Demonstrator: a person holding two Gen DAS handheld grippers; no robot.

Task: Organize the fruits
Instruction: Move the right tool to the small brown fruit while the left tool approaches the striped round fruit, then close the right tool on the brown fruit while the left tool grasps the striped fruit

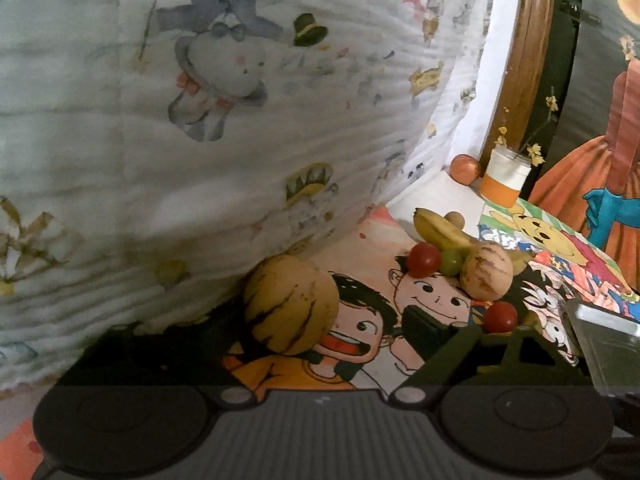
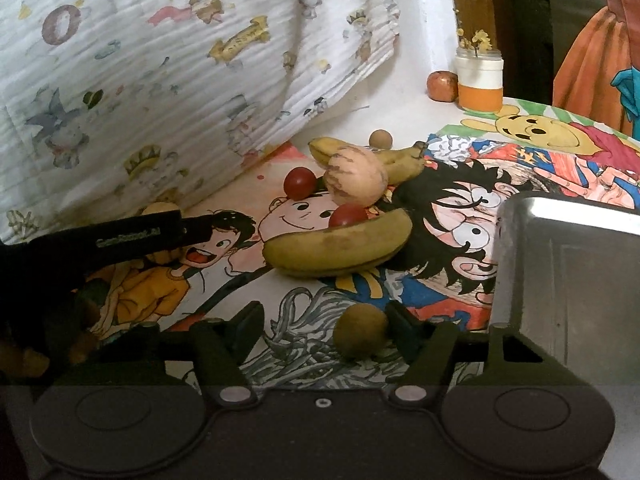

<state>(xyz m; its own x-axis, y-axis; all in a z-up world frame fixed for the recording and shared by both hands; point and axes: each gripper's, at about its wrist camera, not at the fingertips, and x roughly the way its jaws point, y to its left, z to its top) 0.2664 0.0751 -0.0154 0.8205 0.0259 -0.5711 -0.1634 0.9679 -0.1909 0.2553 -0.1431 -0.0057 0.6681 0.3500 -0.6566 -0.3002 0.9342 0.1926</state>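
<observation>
Yellow banana (image 2: 338, 250) lengthwise across, tips upturned; right gripper (image 2: 326, 330) spread around small brown fruit (image 2: 361, 331), left gripper (image 1: 340, 332) spread beside round melon (image 1: 290, 306).

Ahead of the right gripper (image 2: 326, 334) lay open printed desk (image 2: 256, 300) — then a banana (image 2: 340, 250) barred the way. A metal tray (image 2: 568, 280) walled its right side; the left gripper (image 2: 192, 226) crossed its left.
</observation>
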